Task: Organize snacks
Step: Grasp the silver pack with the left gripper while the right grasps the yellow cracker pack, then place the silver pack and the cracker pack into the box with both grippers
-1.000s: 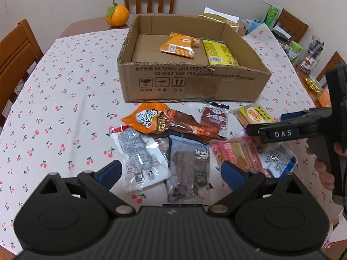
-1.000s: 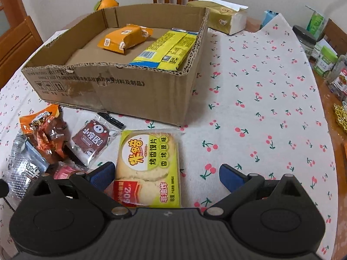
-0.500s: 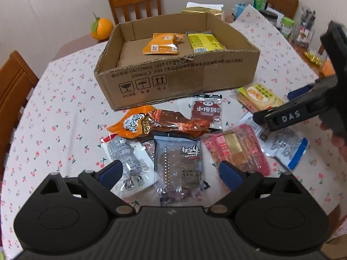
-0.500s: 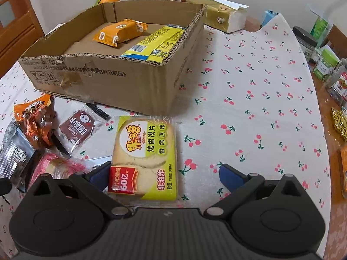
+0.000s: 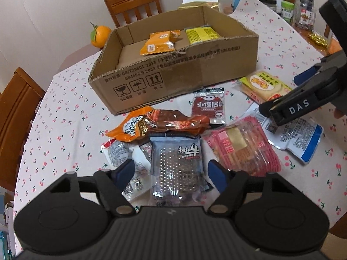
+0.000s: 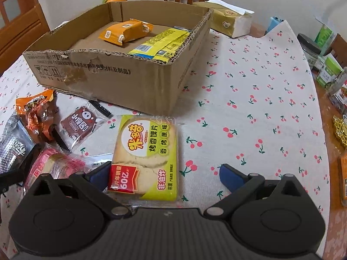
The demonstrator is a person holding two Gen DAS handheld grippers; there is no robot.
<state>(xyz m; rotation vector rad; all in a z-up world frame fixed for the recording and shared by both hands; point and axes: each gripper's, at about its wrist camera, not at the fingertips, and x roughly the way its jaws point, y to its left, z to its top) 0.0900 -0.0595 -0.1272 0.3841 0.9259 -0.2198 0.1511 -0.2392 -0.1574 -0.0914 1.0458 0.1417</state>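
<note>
A dark silver-grey snack packet (image 5: 177,162) lies on the cherry-print cloth between the fingers of my left gripper (image 5: 170,172). Its jaws are closing, and the pads stand just clear of the packet's edges. My right gripper (image 6: 164,174) is open over a yellow-green cracker packet (image 6: 149,151); its left pad is close to the packet's edge. Beyond stands the cardboard box (image 5: 173,75), holding an orange packet (image 5: 160,43) and a yellow one (image 5: 201,32). Around the dark packet lie an orange-brown packet (image 5: 156,123), a small red one (image 5: 208,106) and a pink one (image 5: 240,147).
A white-and-blue packet (image 5: 299,136) lies under the right gripper's fingers (image 5: 299,106). An orange (image 5: 100,33) sits behind the box, with a tissue pack (image 6: 229,19) beside it. Jars (image 6: 308,47) crowd the table's right edge. Wooden chairs (image 5: 19,108) ring the table.
My left gripper has dropped closer to the snack pile and rolled, and its jaws have narrowed around the dark packet. The right gripper has barely moved.
</note>
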